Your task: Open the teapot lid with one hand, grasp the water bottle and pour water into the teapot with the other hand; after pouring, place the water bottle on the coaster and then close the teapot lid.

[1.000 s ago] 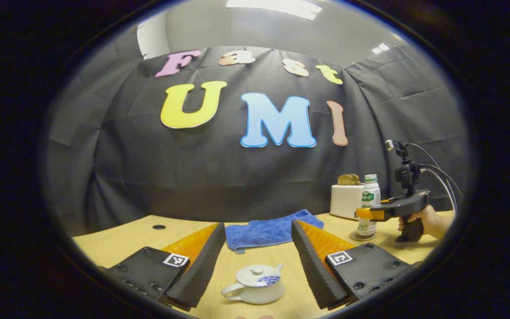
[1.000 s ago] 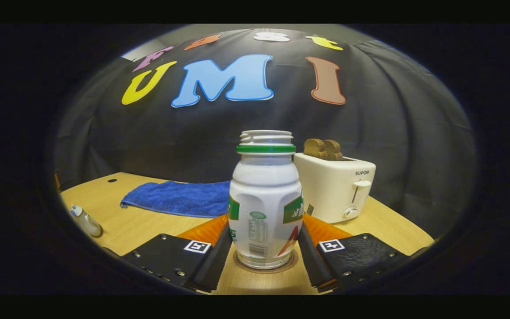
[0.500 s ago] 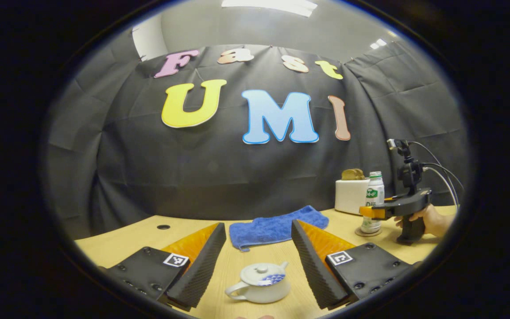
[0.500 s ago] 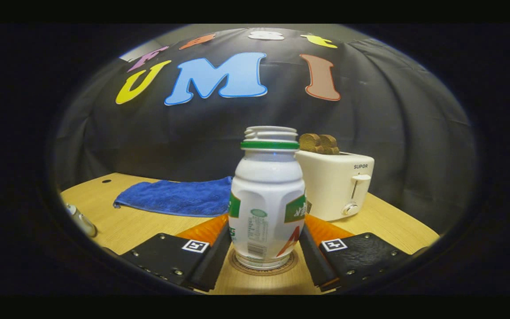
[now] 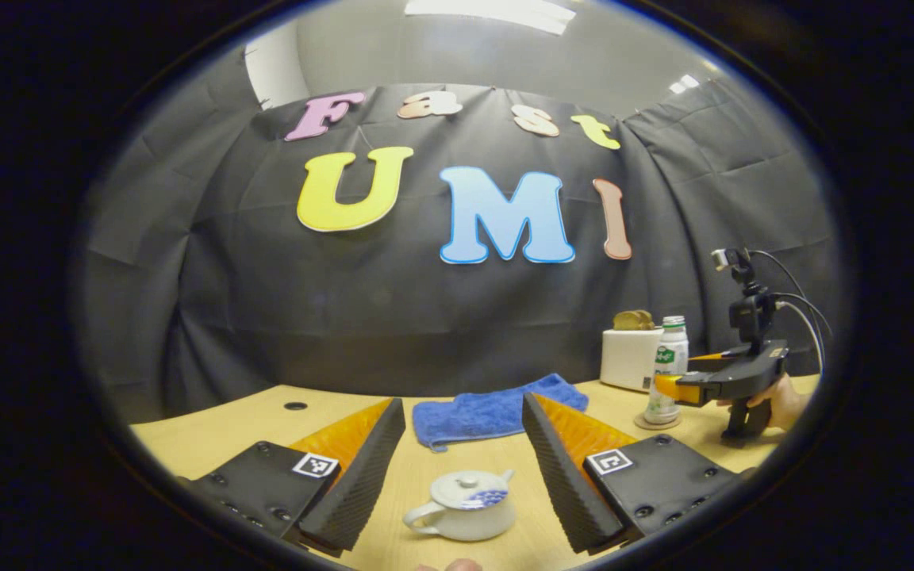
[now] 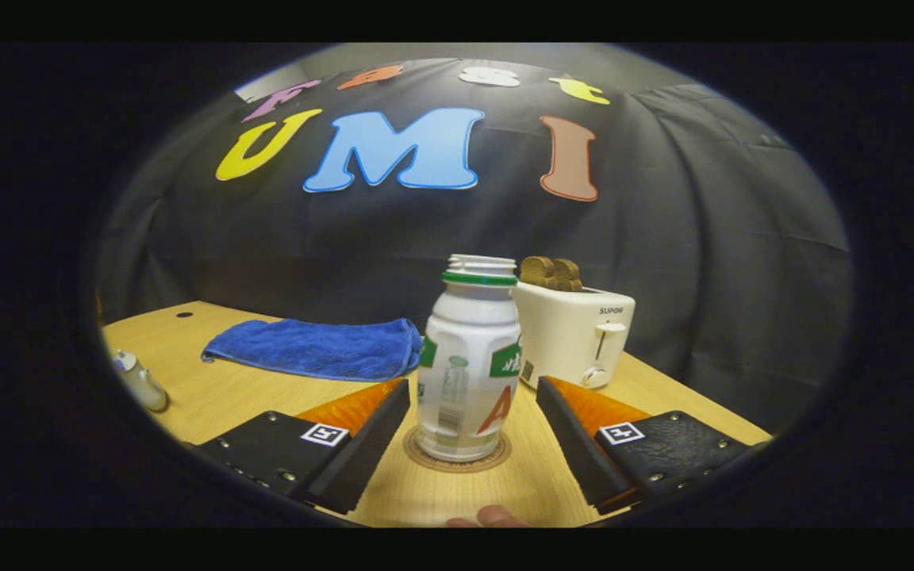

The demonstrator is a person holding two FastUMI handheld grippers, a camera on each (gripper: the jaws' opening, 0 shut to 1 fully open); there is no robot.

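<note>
Water bottle [image 6: 469, 365] stands on its coaster [image 6: 457, 461] between the spread, empty right fingers [image 6: 469, 440]; left fingers [image 5: 463, 464], wide and empty, frame the lidded teapot [image 5: 463, 515] awaiting closure

A crumpled blue towel [image 6: 318, 349] lies on the wooden bench [image 6: 211, 396] near the back wall. A white toaster [image 6: 572, 333] holding 2 brown bread slices [image 6: 550, 272] stands well right of it.

Bottle [image 6: 469, 369] on coaster [image 6: 457, 461] — toaster [image 6: 576, 337] behind, towel [image 6: 318, 347] left.
</note>
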